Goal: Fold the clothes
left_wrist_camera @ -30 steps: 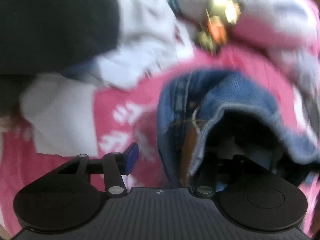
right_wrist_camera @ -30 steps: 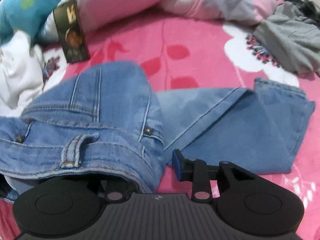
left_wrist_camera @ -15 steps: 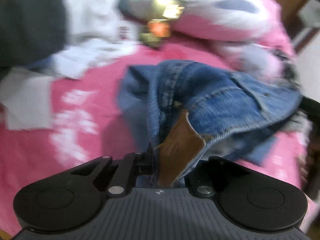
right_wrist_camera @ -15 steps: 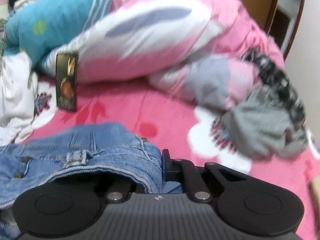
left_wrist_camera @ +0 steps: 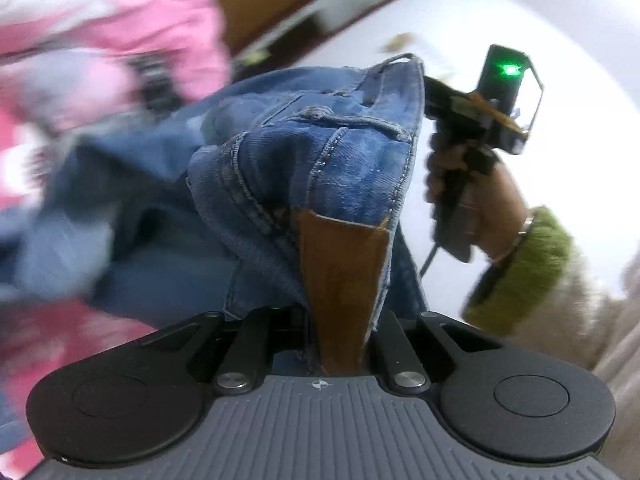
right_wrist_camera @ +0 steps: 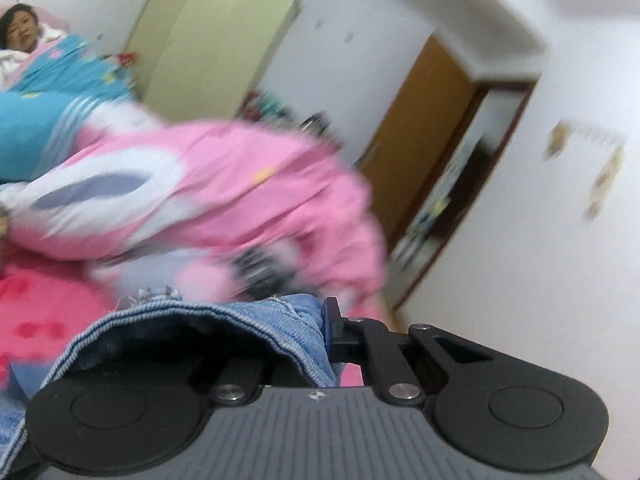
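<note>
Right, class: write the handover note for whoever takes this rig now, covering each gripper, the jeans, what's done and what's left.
Left gripper: shut on the blue denim jeans at the brown leather waistband patch.
Right gripper: shut on the waistband's other side.
Jeans: held up above the pink floral bedspread, legs hanging.
Done: picked up by the waist.
Left: all folding.

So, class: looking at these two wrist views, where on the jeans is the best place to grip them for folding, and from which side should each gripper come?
Grip the jeans at the waistband, one gripper at each end, coming in from its open top edge. The left gripper is shut by the brown patch; the right gripper pinches the thick stitched band. That doubled hem looks firm, so the legs should hang straight below.
</note>
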`<state>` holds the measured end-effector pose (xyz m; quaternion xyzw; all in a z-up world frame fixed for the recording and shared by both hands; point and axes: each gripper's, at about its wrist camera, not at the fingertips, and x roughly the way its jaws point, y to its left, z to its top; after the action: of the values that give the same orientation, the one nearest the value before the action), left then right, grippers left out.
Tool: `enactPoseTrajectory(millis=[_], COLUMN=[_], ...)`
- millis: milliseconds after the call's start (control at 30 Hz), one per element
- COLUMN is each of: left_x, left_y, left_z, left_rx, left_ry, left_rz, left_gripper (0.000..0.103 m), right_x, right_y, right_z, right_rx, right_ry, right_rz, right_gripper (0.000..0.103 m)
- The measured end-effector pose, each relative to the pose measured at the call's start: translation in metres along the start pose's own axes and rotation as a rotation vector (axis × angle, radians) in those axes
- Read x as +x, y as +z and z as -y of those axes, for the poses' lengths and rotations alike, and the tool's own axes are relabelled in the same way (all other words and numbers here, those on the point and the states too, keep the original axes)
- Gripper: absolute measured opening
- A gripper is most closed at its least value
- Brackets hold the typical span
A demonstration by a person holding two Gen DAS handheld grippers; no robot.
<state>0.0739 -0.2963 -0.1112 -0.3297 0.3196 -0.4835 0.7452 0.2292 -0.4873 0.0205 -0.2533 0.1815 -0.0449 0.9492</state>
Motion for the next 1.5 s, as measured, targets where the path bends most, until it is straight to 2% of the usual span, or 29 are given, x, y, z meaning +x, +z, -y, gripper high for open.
enactPoseTrajectory(millis=[67,133,233,300,400,533,667,833,867,933,1000,1067,1167,1333,1433,1500], left_x=[0.009,0.013,0.004,-0.014,-0.057,-0.128,-0.209,-0.297,-0.312,-0.34,-0.361,-0.379,-0.398,-0.421,-0.434,-0.432], left_y=[0.006,0.007,-0.003,-0.013,-0.028,-0.046,-0.049,-0.049,-0.048,-0.054,-0.056,-0.052,-0.046,-0.042,-0.032,-0.025], left_z=[0.009,0.006,-0.019,-0.047,-0.091,-0.147,-0.189,-0.253,-0.27,-0.305,-0.331,-0.344,-0.336,-0.319,-0.31,-0.299], left_rx=[-0.006,-0.032,-0.096,-0.16,-0.259,-0.394,-0.481,-0.58,-0.598,-0.657,-0.695,-0.701,-0.695,-0.669,-0.582,-0.516], left_ry=[-0.049,-0.049,0.037,0.135,0.296,0.489,0.619,0.755,0.78,0.813,0.813,0.79,0.777,0.784,0.805,0.786], left_rz=[0.035,0.061,0.071,0.075,0.101,0.158,0.253,0.352,0.356,0.312,0.265,0.24,0.246,0.289,0.306,0.281], left_gripper=[0.008,0.008,0.008,0.008,0.008,0.008,0.008,0.008,0.009,0.017,0.025,0.034,0.042,0.044,0.044,0.044], right_x=[-0.01,-0.011,0.007,0.027,0.057,0.081,0.08,0.074,0.076,0.084,0.101,0.111,0.108,0.1,0.092,0.087], right_y=[0.017,0.025,0.02,0.009,-0.009,-0.015,-0.009,0.007,0.008,0.008,0.001,-0.007,-0.001,0.025,0.028,0.025], right_z=[0.026,0.033,0.011,-0.021,-0.09,-0.201,-0.327,-0.472,-0.498,-0.551,-0.601,-0.631,-0.62,-0.561,-0.522,-0.497], right_rx=[-0.04,-0.076,-0.107,-0.112,-0.109,-0.147,-0.262,-0.366,-0.375,-0.409,-0.494,-0.573,-0.544,-0.307,-0.143,-0.04], right_ry=[-0.029,-0.026,0.035,0.115,0.272,0.49,0.693,0.886,0.913,0.965,0.996,0.993,1.006,1.034,1.038,1.038], right_rz=[0.049,0.092,0.108,0.084,0.041,0.007,0.012,0.005,-0.028,-0.113,-0.247,-0.333,-0.347,-0.369,-0.375,-0.381], right_gripper=[0.007,0.007,0.007,0.007,0.007,0.007,0.007,0.008,0.009,0.013,0.021,0.035,0.051,0.053,0.053,0.053])
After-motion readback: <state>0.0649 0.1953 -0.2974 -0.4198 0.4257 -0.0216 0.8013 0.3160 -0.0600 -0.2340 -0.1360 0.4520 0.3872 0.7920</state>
